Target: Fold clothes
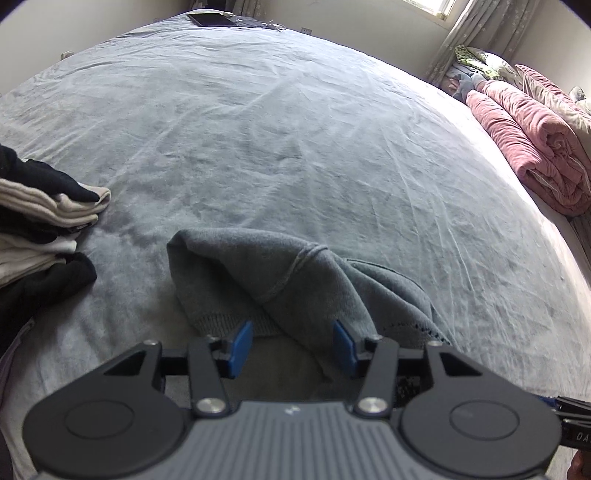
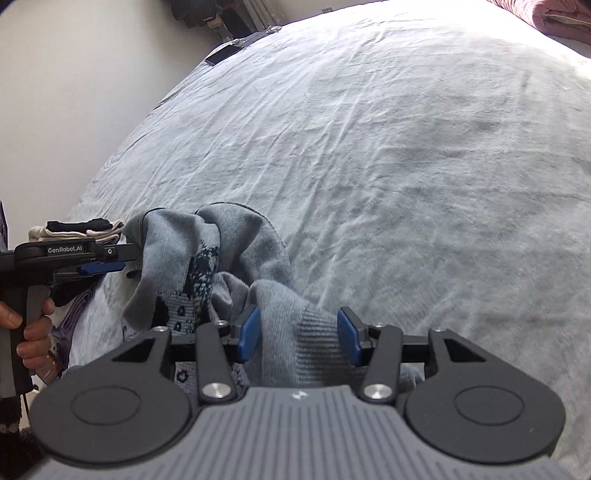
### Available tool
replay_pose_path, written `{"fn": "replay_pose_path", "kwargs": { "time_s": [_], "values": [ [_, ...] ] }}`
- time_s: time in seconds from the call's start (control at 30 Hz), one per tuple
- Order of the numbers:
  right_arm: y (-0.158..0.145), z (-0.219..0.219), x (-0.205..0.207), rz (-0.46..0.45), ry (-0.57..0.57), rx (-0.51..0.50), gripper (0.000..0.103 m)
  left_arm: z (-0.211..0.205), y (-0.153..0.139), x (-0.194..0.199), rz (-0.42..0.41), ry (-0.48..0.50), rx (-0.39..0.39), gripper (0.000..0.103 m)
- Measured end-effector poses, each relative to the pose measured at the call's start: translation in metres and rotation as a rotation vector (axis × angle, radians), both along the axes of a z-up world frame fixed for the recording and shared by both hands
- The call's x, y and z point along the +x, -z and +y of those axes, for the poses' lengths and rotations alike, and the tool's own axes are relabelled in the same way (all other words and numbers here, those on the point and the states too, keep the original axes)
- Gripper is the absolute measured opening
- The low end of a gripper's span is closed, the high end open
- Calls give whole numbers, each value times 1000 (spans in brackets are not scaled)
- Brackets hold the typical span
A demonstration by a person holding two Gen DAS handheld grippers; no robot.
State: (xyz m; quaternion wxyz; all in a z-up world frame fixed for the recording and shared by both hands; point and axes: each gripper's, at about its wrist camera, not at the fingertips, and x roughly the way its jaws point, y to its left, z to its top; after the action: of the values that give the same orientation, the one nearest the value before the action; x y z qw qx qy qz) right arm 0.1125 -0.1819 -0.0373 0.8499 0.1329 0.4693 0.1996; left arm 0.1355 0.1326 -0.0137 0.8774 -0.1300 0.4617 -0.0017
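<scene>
Sweater (image 2: 255,258) showing grey-blue knit, dark navy speckled pattern running across inner face, ribbed hem showing slightly darker grey. Bed sheet (image 1: 295,147) showing pale grey-blue, plain. Left gripper (image 1: 291,349) and right gripper (image 2: 298,336) showing black frames, grey ribbed bodies, bright blue pads (image 1: 242,343). Clothes stack (image 1: 40,221) alternating black, beige, white layers. Quilt (image 1: 532,147) showing dusty pink. Curtain (image 1: 476,33) showing pale grey, faint floral print.
</scene>
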Motion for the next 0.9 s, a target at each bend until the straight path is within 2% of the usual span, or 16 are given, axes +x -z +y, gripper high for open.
{"fn": "replay_pose_path", "kwargs": {
  "time_s": [0.2, 0.27, 0.3, 0.33, 0.37, 0.4, 0.43, 0.47, 0.5, 0.53, 0.73, 0.9],
  "values": [
    [21, 12, 36, 28, -6, 28, 51, 2, 11, 22, 3, -48, 20, 50],
    [28, 16, 44, 37, -5, 44, 47, 4, 14, 26, -13, -75, 27, 49],
    [31, 18, 48, 40, -2, 54, 42, 5, 15, 28, -25, -88, 28, 48],
    [34, 20, 50, 40, 2, 63, 32, 5, 17, 31, -35, -101, 22, 48],
    [36, 22, 52, 38, 5, 71, 25, 6, 19, 34, -45, -114, 16, 47],
    [37, 24, 52, 35, 5, 78, 21, 7, 20, 36, -52, -124, 4, 42],
    [38, 25, 52, 32, 4, 83, 9, 6, 22, 38, -58, -132, -7, 34],
    [38, 25, 52, 31, 4, 87, 8, 5, 23, 39, -67, -140, -11, 30],
    [38, 25, 51, 28, 3, 89, 7, 3, 23, 40, -79, -144, -8, 18],
    [35, 25, 50, 20, 3, 90, 7, 0, 21, 40, -92, -145, -3, 12],
    [6, 2, 37, -61, 46, 87, 6, -24, -4, 42, -179, -100, 2, 8],
    [-29, -28, 22, -137, 92, 36, 6, -66, -43, 51, -267, -17, 0, 6]
  ]
}}
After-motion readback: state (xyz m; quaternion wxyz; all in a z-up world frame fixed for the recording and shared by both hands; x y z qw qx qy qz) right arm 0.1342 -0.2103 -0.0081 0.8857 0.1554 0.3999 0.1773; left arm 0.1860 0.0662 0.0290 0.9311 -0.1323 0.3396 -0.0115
